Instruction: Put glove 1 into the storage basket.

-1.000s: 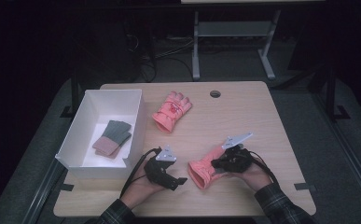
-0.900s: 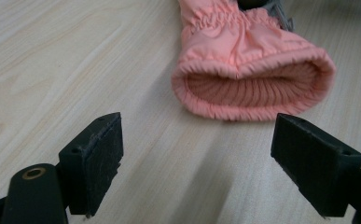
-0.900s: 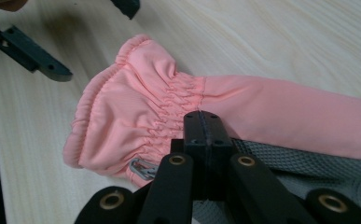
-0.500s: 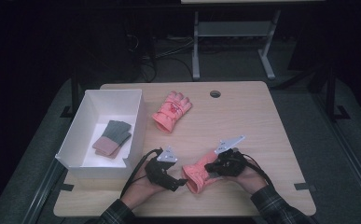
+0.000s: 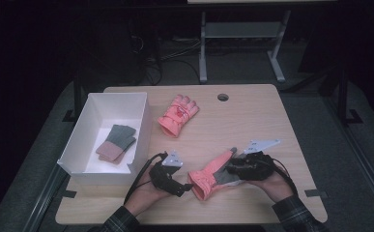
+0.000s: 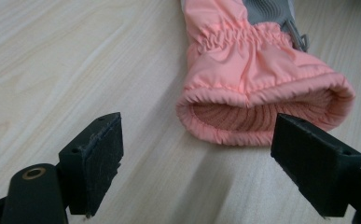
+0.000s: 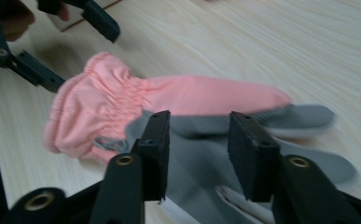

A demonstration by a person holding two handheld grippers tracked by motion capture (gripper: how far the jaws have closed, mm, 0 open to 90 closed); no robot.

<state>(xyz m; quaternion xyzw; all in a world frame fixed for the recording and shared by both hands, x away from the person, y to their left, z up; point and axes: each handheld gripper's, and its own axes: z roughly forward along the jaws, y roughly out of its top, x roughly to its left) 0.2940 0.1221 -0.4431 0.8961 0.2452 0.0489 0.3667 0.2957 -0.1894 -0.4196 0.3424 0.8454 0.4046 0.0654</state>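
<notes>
Table [image 5: 252, 121]: I see a big wooden top with everything on it.
Box [image 5: 141, 125]: white, at the left side of the table, with a small grey and pink glove [image 5: 117, 142] lying inside.
Far glove [image 5: 177, 115]: pink, lying flat beside the box, well apart from my hands.
Near glove [image 5: 208, 176]: pink with a grey palm, lying on the table between my two tongs, its cuff toward my left one.
Left tongs [image 6: 197, 158]: wide open, holding nothing; the cuff [image 6: 262, 116] lies just past the tips.
Right tongs [image 7: 199, 144]: have just been opening, now partly open above the grey palm [image 7: 201, 154], not squeezing it.
</notes>
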